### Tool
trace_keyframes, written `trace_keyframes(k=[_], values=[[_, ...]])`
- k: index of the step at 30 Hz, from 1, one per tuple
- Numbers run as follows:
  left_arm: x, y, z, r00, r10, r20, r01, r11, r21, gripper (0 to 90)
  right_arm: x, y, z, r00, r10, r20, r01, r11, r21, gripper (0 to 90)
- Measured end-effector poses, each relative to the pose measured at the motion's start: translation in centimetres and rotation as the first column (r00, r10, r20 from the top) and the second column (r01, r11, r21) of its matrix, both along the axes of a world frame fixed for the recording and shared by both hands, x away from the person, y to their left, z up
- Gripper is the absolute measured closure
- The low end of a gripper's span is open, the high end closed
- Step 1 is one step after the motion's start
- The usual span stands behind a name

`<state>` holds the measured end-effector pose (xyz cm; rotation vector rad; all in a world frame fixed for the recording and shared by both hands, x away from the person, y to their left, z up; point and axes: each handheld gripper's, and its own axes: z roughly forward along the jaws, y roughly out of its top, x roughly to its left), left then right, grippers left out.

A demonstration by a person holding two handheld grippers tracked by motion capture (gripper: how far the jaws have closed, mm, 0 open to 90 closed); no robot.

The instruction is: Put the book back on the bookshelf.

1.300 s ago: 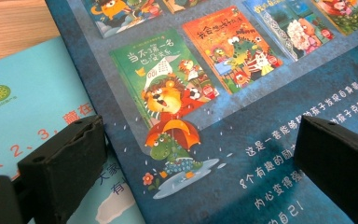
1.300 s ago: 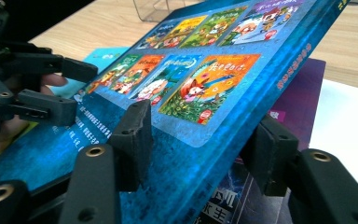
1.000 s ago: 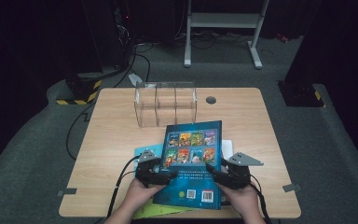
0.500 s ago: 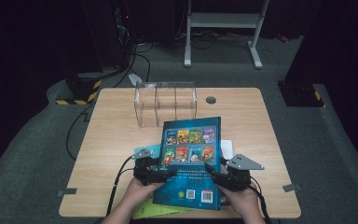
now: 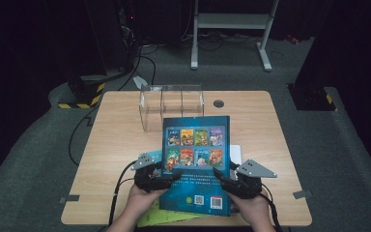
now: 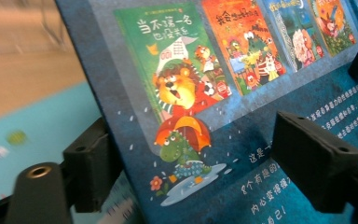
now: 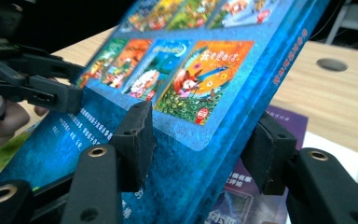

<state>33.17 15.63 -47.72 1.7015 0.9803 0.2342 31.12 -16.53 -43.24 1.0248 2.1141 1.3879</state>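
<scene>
A blue hardcover picture book (image 5: 195, 159) with small cover pictures on its back is held tilted above the table, between both hands. My left gripper (image 5: 166, 178) grips its left edge; in the left gripper view the book (image 6: 242, 140) runs between the jaws, one behind it and one on the cover, and they have just been closing on it. My right gripper (image 5: 227, 181) is shut on the right edge. In the right gripper view the book (image 7: 182, 140) sits clamped between the pads (image 7: 137, 140).
A clear acrylic divider box (image 5: 171, 104) stands at the back of the wooden table (image 5: 280, 145), beside a cable hole (image 5: 218, 103). Under the lifted book lie a green book (image 5: 159, 215), a teal one (image 5: 152, 155) and a purple one (image 7: 270, 116).
The book's far end has risen a little, and the left hand has lifted with it. The right hand has stayed in place.
</scene>
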Motion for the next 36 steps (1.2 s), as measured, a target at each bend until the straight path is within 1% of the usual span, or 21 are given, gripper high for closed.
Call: trace_keyframes(k=[4,5,7,8,9,10,11,12,13,16,18,20,21,23,25,29,31,32,33,34,36], values=[[-0.6,0.0,0.6,0.9984,0.022,0.053,-0.022,0.9998,0.0,22.9,-0.5,0.1,0.7,0.9992,-0.006,0.04,0.007,1.0,-0.011,47.3],[-0.6,0.0,0.6,0.9984,0.022,0.053,-0.022,0.9998,0.0,23.5,-0.6,0.2,0.8,0.9987,-0.008,0.05,0.008,1.0,-0.015,47.3],[-1.0,0.1,1.0,0.9958,0.035,0.085,-0.035,0.9994,-0.001,24.7,-0.9,0.3,1.1,0.9977,-0.011,0.066,0.012,1.0,-0.015,47.8],[-1.0,0.1,1.0,0.9958,0.035,0.085,-0.035,0.9994,-0.001,25.1,-0.9,0.3,1.1,0.9977,-0.011,0.066,0.012,1.0,-0.015,47.8],[-1.2,0.1,1.2,0.9931,0.045,0.109,-0.045,0.999,-0.005,25.5,-1.1,0.2,1.3,0.9968,-0.012,0.079,0.012,1.0,-0.004,49.6],[-1.2,0.1,1.2,0.9931,0.045,0.109,-0.045,0.999,-0.005,25.8,-1.1,0.2,1.3,0.9968,-0.012,0.079,0.012,1.0,-0.004,49.6],[-1.4,0.1,1.4,0.9904,0.054,0.127,-0.054,0.9985,-0.005,26.2,-1.3,0.3,1.6,0.9952,-0.015,0.097,0.016,1.0,-0.006,49.8],[-1.4,0.1,1.4,0.9904,0.054,0.127,-0.054,0.9985,-0.005,26.7,-1.4,0.3,1.7,0.9945,-0.016,0.104,0.017,1.0,-0.009,50.0],[-1.7,0.1,1.6,0.9871,0.062,0.148,-0.062,0.9981,-0.004,27.2,-1.5,0.3,1.8,0.9936,-0.016,0.112,0.017,1.0,-0.009,50.4],[-2.0,0.1,1.8,0.9833,0.072,0.167,-0.072,0.9974,-0.005,28.1,-1.9,0.4,2.2,0.9905,-0.02,0.136,0.021,1.0,-0.011,51.1],[-2.3,0.0,2.1,0.9757,0.086,0.202,-0.086,0.9962,-0.005,28.7,-2.1,0.4,2.4,0.9875,-0.023,0.156,0.024,1.0,-0.006,51.7],[-2.5,0.0,2.2,0.9738,0.09,0.209,-0.09,0.9959,-0.008,29.8,-2.3,0.4,2.6,0.9849,-0.026,0.171,0.027,1.0,-0.008,52.2],[-2.7,0.0,2.4,0.9676,0.099,0.233,-0.099,0.995,-0.009,30.2,-2.4,0.4,2.8,0.9839,-0.027,0.177,0.029,1.0,-0.007,52.6],[-2.9,-0.1,2.5,0.9627,0.106,0.249,-0.107,0.9942,-0.011,31.2,-2.6,0.5,2.9,0.9817,-0.031,0.188,0.032,0.999,-0.003,53.0],[-3.0,-0.1,2.7,0.9586,0.111,0.262,-0.113,0.9936,-0.007,31.8,-2.8,0.5,3.1,0.9778,-0.032,0.207,0.034,0.999,-0.009,53.2],[-3.3,-0.1,2.8,0.9543,0.118,0.275,-0.12,0.9927,-0.01,32.9,-3.0,0.6,3.3,0.9753,-0.036,0.218,0.04,0.999,-0.011,53.4],[-3.5,-0.1,3.0,0.9491,0.122,0.291,-0.126,0.992,-0.006,34.3,-3.1,0.5,3.5,0.9729,-0.037,0.228,0.038,0.999,-0.002,54.6],[-3.5,-0.1,3.0,0.9491,0.122,0.291,-0.126,0.992,-0.006,35.1,-3.1,0.5,3.5,0.9729,-0.037,0.228,0.038,0.999,-0.002,54.6],[-3.6,-0.2,3.1,0.9454,0.13,0.299,-0.133,0.9911,-0.01,35.6,-3.2,0.5,3.6,0.9703,-0.04,0.239,0.042,0.999,-0.005,54.8],[-3.6,-0.2,3.1,0.9454,0.13,0.299,-0.133,0.9911,-0.01,36.2,-3.2,0.5,3.6,0.9703,-0.04,0.239,0.042,0.999,-0.005,54.8],[-3.9,-0.2,3.3,0.9389,0.133,0.318,-0.14,0.9902,0.0,37.4,-3.4,0.5,3.8,0.9672,-0.043,0.25,0.045,0.999,0.0,55.5]])
